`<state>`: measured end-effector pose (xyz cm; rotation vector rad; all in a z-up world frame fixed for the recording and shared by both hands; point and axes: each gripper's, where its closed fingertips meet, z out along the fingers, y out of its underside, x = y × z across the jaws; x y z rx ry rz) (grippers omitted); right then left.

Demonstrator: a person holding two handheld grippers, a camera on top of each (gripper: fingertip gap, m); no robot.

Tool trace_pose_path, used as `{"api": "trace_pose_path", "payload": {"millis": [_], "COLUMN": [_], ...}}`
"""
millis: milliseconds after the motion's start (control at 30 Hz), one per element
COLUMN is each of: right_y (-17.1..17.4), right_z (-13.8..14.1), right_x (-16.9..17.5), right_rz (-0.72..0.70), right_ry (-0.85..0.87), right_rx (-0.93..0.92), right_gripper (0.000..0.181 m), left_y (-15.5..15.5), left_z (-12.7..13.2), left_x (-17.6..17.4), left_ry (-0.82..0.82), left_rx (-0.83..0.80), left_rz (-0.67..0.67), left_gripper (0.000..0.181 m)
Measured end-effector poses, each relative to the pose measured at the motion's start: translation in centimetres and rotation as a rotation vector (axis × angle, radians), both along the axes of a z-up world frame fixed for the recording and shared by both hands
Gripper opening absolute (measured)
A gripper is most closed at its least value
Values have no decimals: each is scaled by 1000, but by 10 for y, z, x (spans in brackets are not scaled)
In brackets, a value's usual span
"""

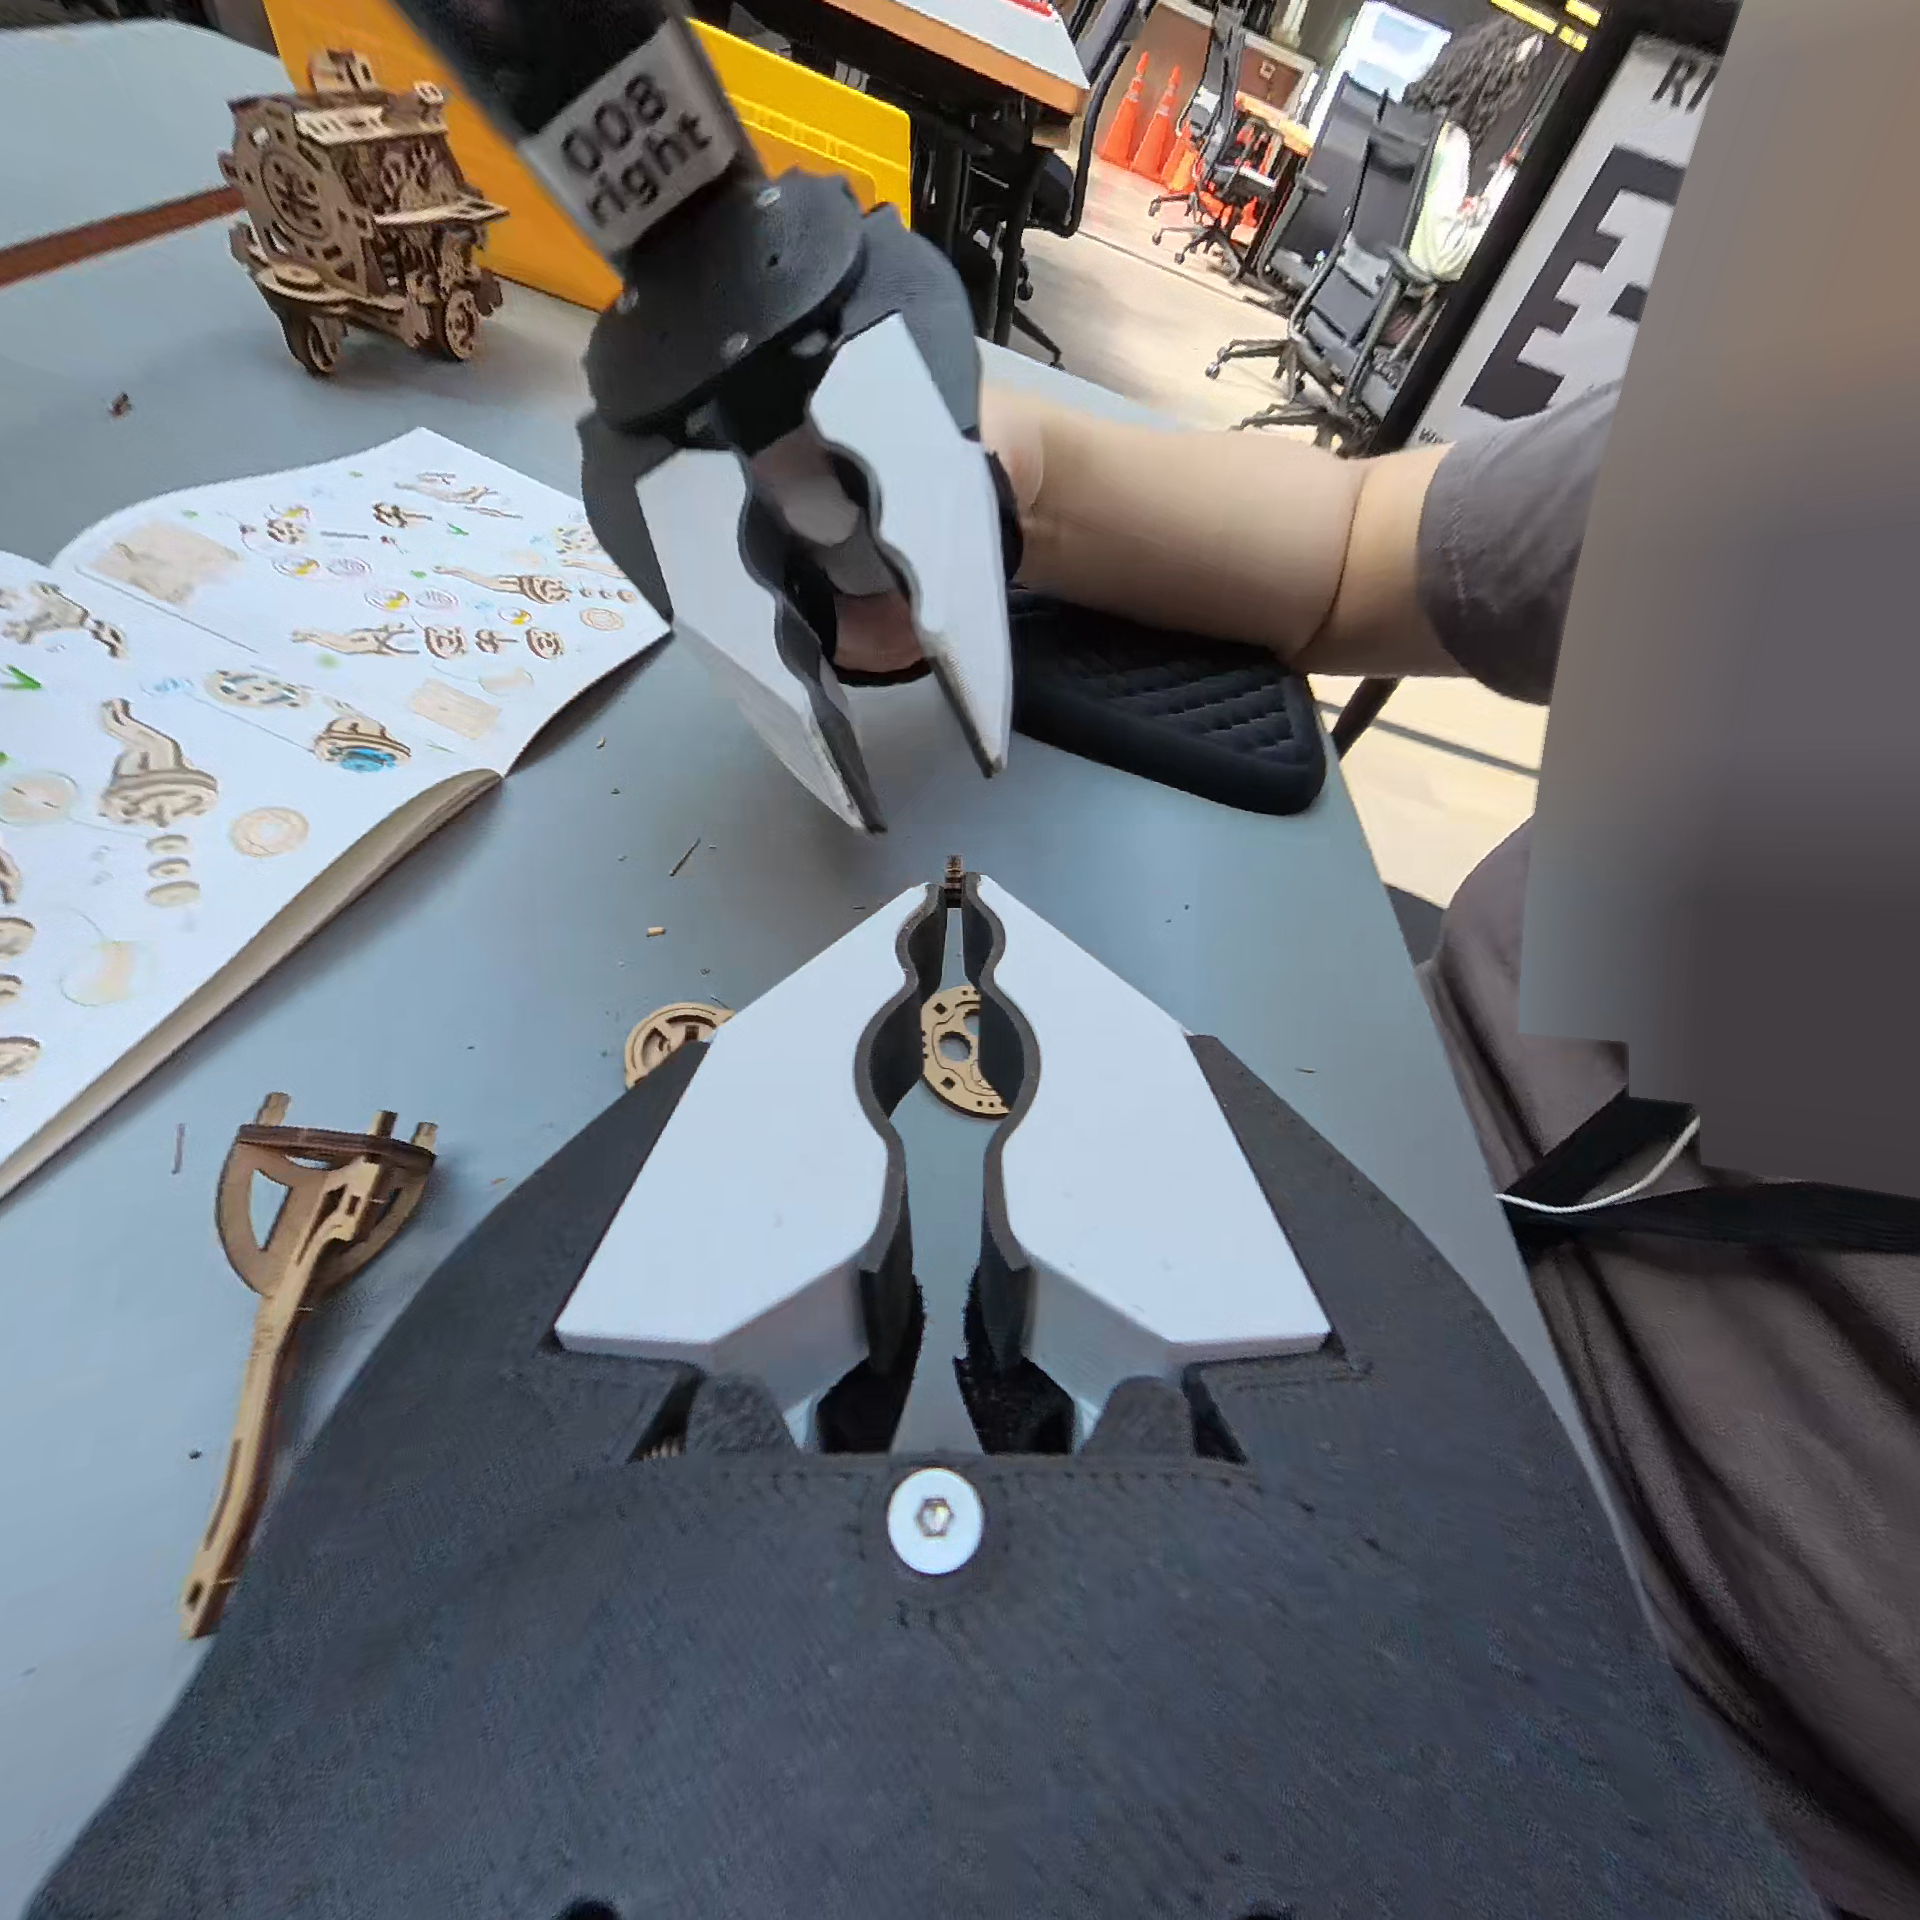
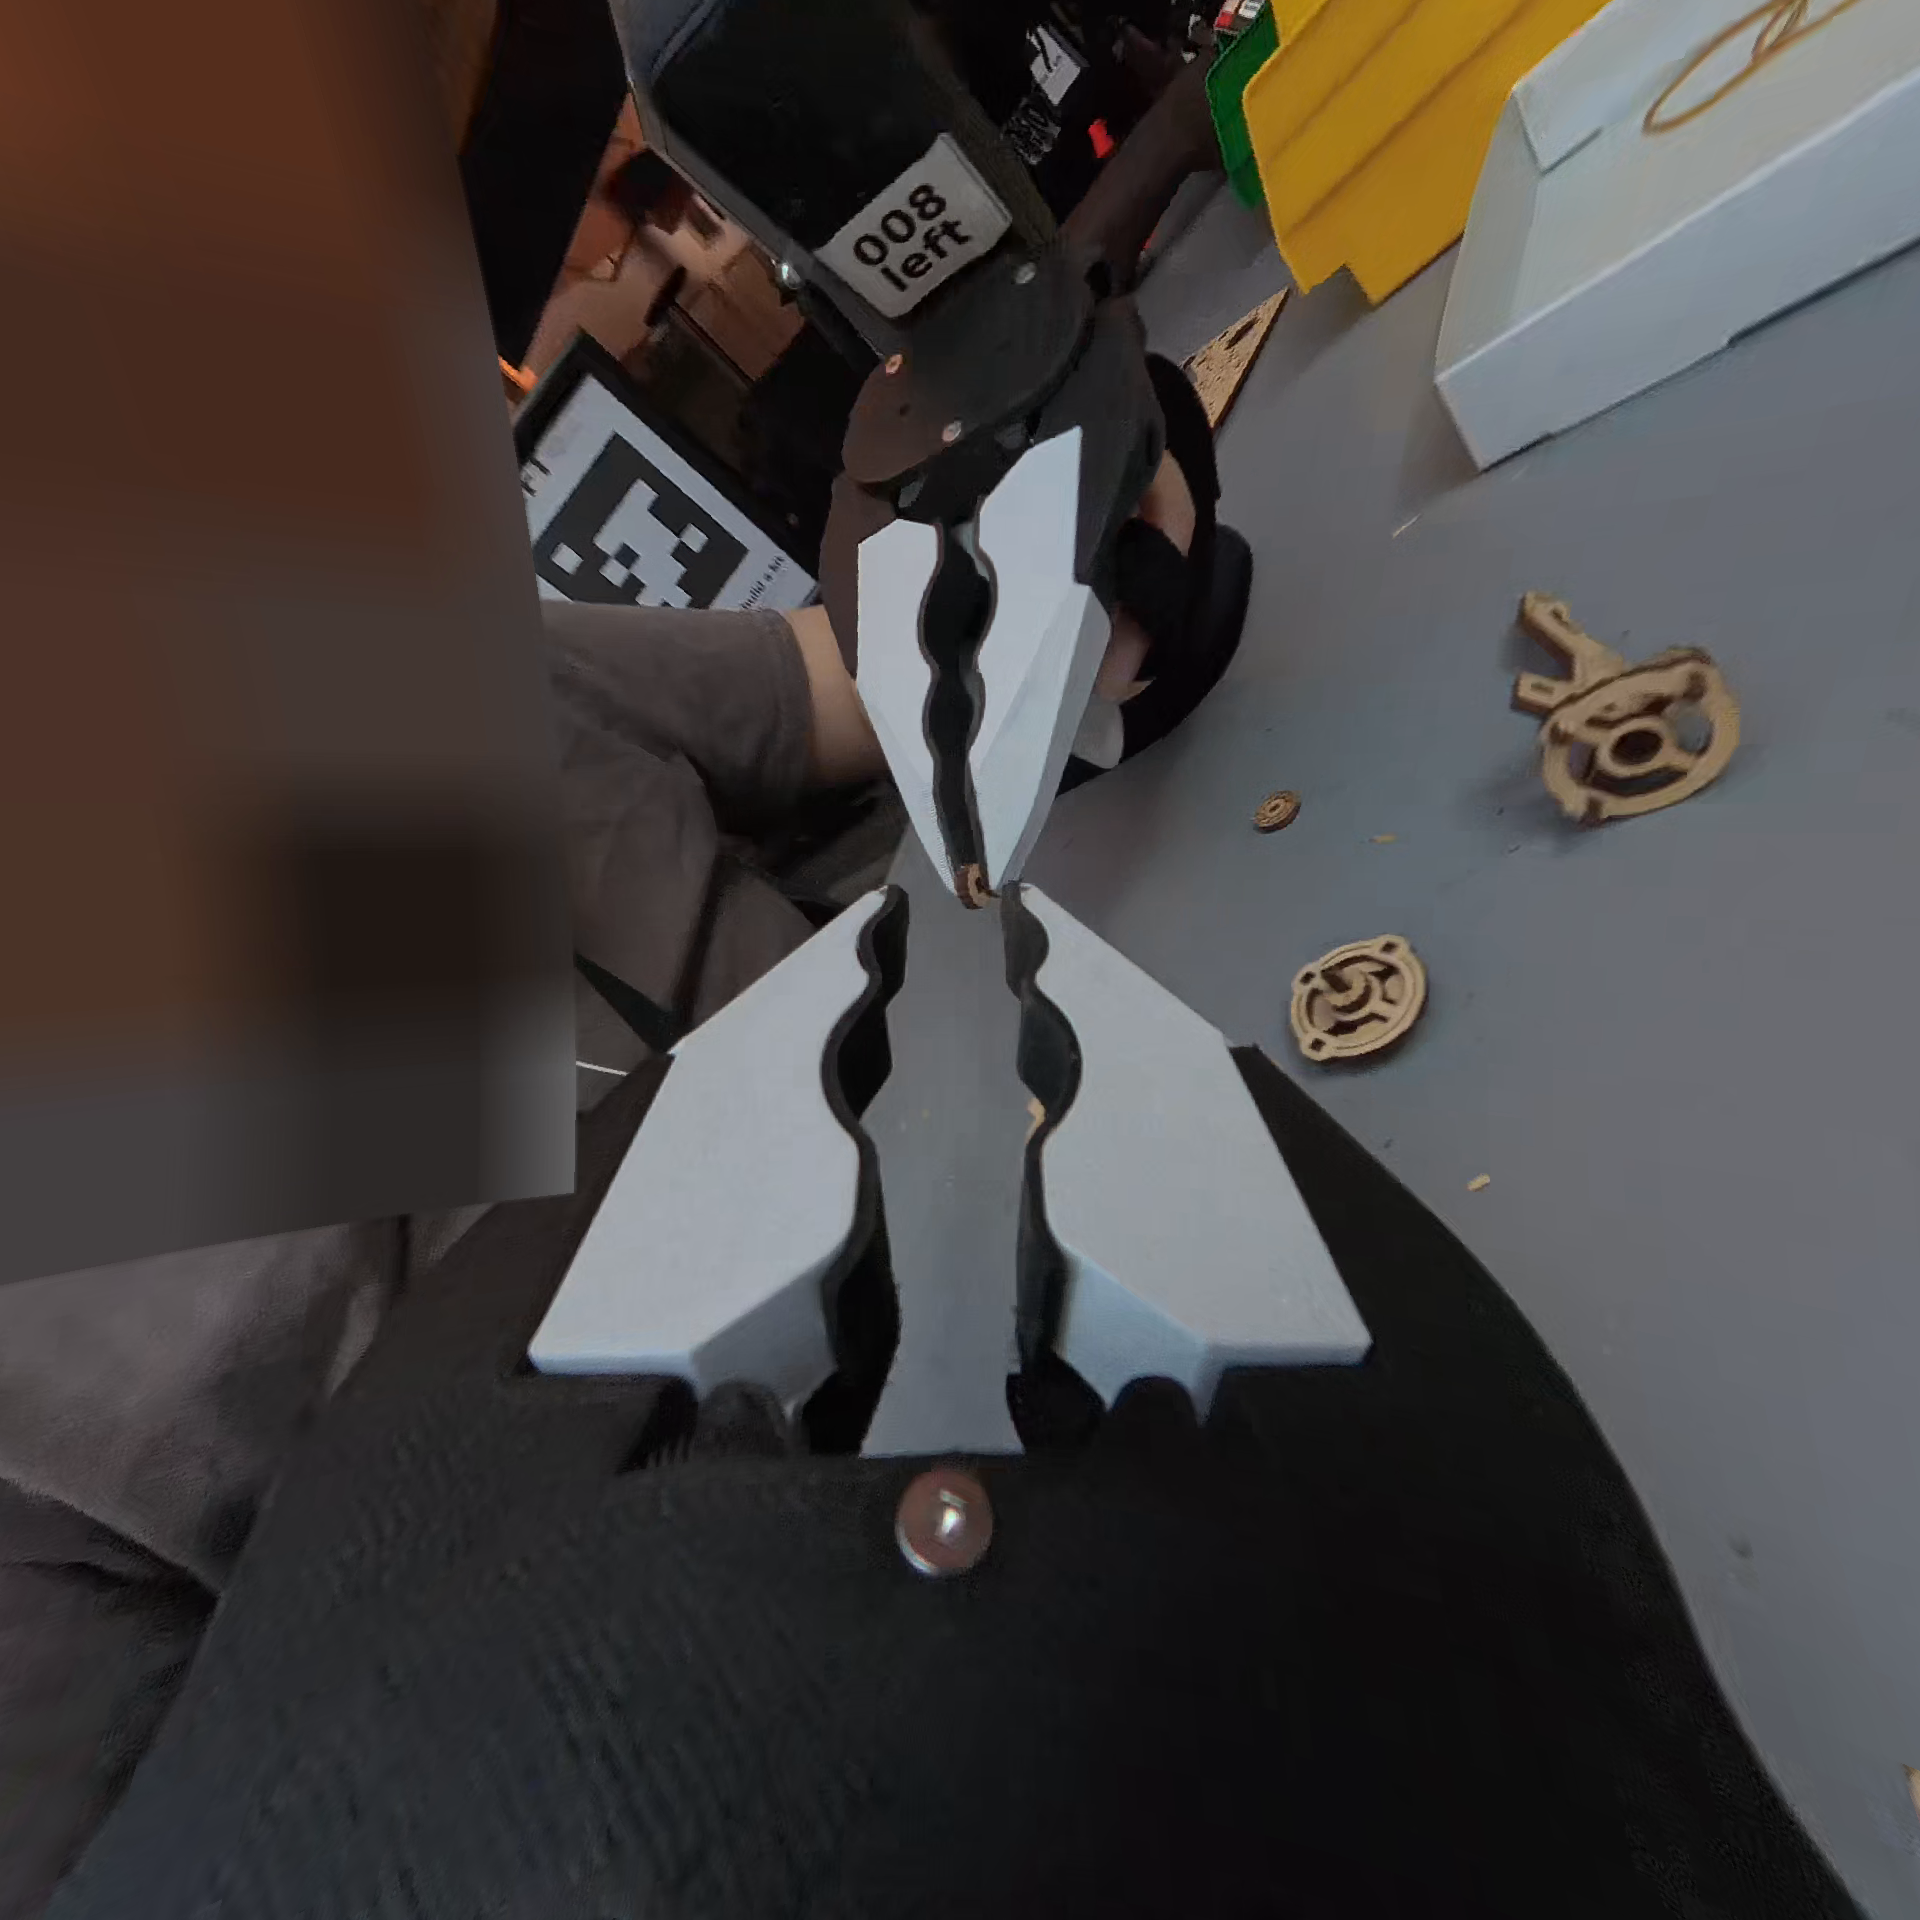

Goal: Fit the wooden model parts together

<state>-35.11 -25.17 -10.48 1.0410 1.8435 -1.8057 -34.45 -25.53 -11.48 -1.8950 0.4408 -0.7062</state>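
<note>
My left gripper (image 1: 951, 885) is shut on a small wooden peg piece (image 1: 954, 871), pinched at the very fingertips above the grey table (image 1: 520, 935). My right gripper (image 1: 932, 795) is open and empty, tips just beyond the peg and pointing down at it. In the right wrist view my right gripper (image 2: 953, 899) is open, with the left gripper (image 2: 971, 868) tip to tip with it and the peg (image 2: 974, 886) between them. A wooden ring disc (image 1: 961, 1049) lies on the table under my left fingers. Another disc (image 1: 670, 1039) and a forked wooden sub-assembly (image 1: 301, 1226) lie to the left.
An open instruction booklet (image 1: 260, 675) lies at the left, a finished wooden model (image 1: 353, 208) and a yellow bin (image 1: 499, 156) behind it. A black pad (image 1: 1164, 707) sits by the person's forearm. A white box (image 2: 1662, 208), a disc (image 2: 1356, 997) and a round wooden sub-assembly (image 2: 1631, 727) lie right. Only a small space, under 4 cm, lies between the two pairs of fingers.
</note>
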Motion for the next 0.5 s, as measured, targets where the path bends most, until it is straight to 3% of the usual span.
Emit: {"api": "trace_pose_path", "payload": {"millis": [67,167,333,433,500], "right_y": [4,3,2,-2,3], "right_z": [9,28,18,21,32], "right_x": [-4,-3,-18,-17,-24], "right_rz": [-72,-200,-330,-400,-534], "right_ry": [348,803,1000,1030,1049], "right_rx": [199,474,895,985,1020], "right_gripper": [28,29,37,31,26], "left_y": [0,-1,7,10,11], "left_z": [2,7,30,45,46], "left_x": [-1,-2,-14,-26,-29], "left_ry": [-115,-254,-506,-619,-656], "left_rx": [-63,-122,-92,-8,-3], "left_rz": [-6,-8,89,154,171], "left_gripper": [1,1,0,0,0]}}
